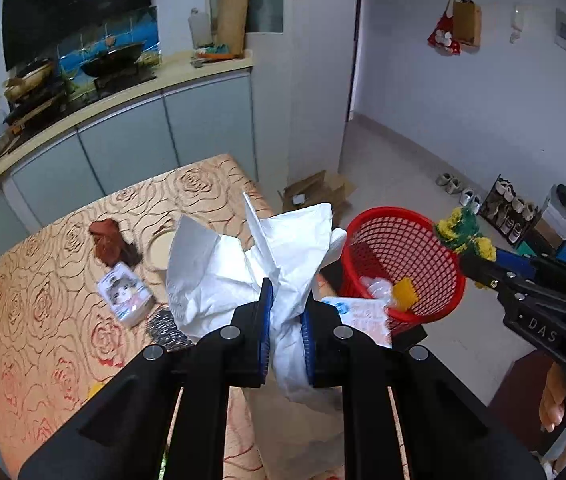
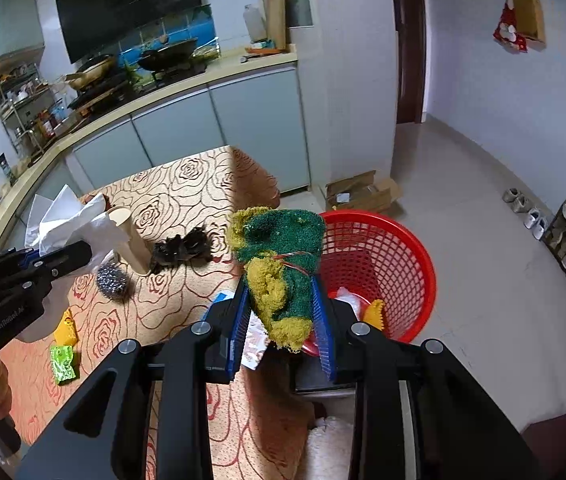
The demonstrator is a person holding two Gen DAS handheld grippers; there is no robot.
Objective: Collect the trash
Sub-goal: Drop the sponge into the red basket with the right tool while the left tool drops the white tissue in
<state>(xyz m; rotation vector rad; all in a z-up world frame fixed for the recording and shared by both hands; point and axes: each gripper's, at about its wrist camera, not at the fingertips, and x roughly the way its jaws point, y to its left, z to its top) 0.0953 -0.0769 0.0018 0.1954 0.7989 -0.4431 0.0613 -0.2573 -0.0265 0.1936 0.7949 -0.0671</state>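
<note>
My left gripper [image 1: 287, 312] is shut on a crumpled white tissue [image 1: 223, 268], which billows up above the patterned table [image 1: 43, 320]. My right gripper [image 2: 283, 308] is shut on a worn green and yellow sponge [image 2: 279, 248] held near the table's right edge. A red mesh basket [image 2: 387, 252] stands on the floor just beyond the sponge, with clear plastic and a yellow piece [image 2: 377, 312] inside. In the left wrist view the basket [image 1: 387, 214] sits right of the tissue, and the sponge [image 1: 463, 232] hangs at its right rim.
On the table lie a tipped paper cup [image 2: 131, 236], a steel scourer [image 2: 111, 276], a dark crumpled scrap [image 2: 181, 250], a tissue packet [image 1: 125, 294], and yellow [image 2: 65, 330] and green [image 2: 62, 364] wrappers. A cardboard box [image 2: 363, 192] and shoes [image 2: 531, 216] occupy the floor.
</note>
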